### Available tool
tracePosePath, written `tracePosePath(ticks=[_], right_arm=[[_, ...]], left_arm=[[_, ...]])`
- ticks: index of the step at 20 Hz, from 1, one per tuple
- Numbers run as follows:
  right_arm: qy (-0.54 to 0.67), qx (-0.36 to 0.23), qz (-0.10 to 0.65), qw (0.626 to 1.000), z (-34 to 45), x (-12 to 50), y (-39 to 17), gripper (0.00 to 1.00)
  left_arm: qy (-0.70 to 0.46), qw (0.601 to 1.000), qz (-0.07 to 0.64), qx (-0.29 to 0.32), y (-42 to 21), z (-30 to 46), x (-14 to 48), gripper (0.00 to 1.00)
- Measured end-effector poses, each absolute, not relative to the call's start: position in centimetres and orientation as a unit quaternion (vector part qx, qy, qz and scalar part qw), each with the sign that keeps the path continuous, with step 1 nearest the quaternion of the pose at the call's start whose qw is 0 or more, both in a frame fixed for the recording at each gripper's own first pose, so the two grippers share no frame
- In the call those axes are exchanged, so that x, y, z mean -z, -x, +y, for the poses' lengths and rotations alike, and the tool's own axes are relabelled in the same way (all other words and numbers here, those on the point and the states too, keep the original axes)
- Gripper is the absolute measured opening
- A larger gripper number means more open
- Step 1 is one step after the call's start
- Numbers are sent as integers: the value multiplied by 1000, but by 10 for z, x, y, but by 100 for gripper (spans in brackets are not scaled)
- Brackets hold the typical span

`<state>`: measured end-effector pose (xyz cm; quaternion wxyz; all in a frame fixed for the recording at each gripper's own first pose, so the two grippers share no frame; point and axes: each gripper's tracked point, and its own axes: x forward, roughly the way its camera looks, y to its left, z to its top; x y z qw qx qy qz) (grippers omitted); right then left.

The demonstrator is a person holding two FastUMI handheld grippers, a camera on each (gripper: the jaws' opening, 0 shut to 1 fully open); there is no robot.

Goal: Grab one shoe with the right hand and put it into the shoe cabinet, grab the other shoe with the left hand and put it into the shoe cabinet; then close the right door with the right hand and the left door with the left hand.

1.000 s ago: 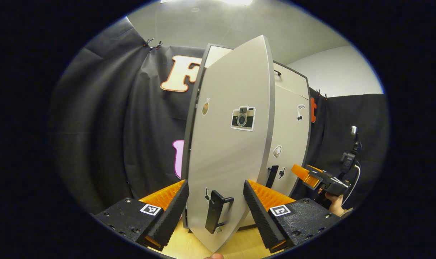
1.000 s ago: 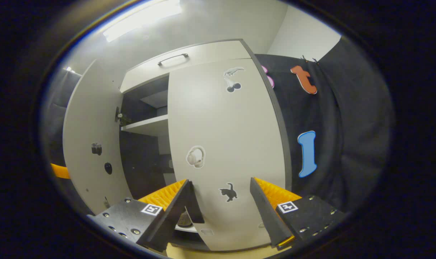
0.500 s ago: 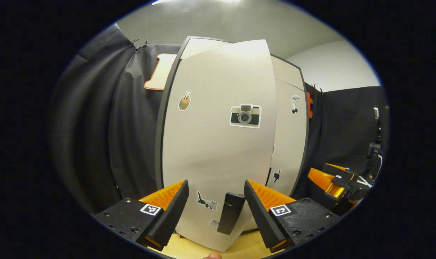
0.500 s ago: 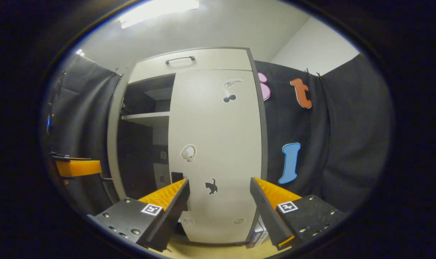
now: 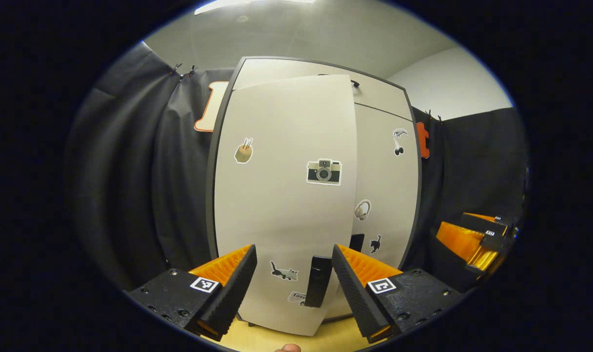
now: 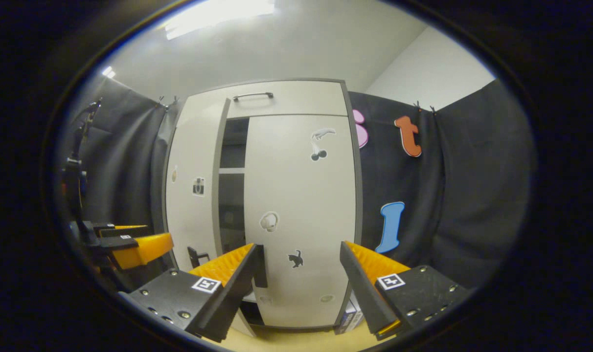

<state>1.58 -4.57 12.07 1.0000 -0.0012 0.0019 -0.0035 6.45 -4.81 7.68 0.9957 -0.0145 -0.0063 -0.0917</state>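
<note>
The pale shoe cabinet stands in front of me. Its left door, with a camera sticker, hangs a little ajar, and its dark handle shows between the fingers of my open left gripper. The right door lies shut, its handle just behind my open right gripper. In the right gripper view a narrow gap between the doors shows a dark inside and a shelf. The left gripper sits close to the left door's face; whether it touches I cannot tell.
A drawer with a dark handle tops the cabinet. The floor is light wood. A small box stands by the cabinet's lower right corner. Black cloth hangs on both sides. The right gripper shows off to the right of the cabinet.
The left door has swung from wide open to nearly shut. The right gripper has drawn back from the shut right door.
</note>
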Motion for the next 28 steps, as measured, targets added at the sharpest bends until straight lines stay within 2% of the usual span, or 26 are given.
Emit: tracePosePath(ticks=[2, 3, 4, 5, 6, 8, 9, 28], right_arm=[[-4, 2, -1, 1000, -47, -124, -15, 100], [-3, 3, -1, 1000, -50, -125, -14, 100], [-2, 6, -2, 1000, -53, -124, -14, 100], [1, 11, -4, 1000, -56, -125, -13, 100], [4, 15, -4, 1000, -58, -125, -13, 100], [6, 17, -4, 1000, -60, -125, -12, 100], [6, 15, -4, 1000, -59, -125, -12, 100], [7, 17, -4, 1000, -55, -128, -5, 100]], left_arm=[[12, 996, -5, 91, -59, -52, -77, 91], [11, 996, -5, 85, -56, -52, -76, 95], [11, 997, -3, 75, -55, -50, -75, 95], [11, 997, -4, 70, -52, -51, -76, 91], [14, 997, -4, 70, -51, -54, -76, 95], [19, 997, 1, 71, -49, -57, -73, 91], [20, 997, 1, 69, -49, -57, -72, 95], [33, 997, 14, 70, -47, -45, -70, 95]])
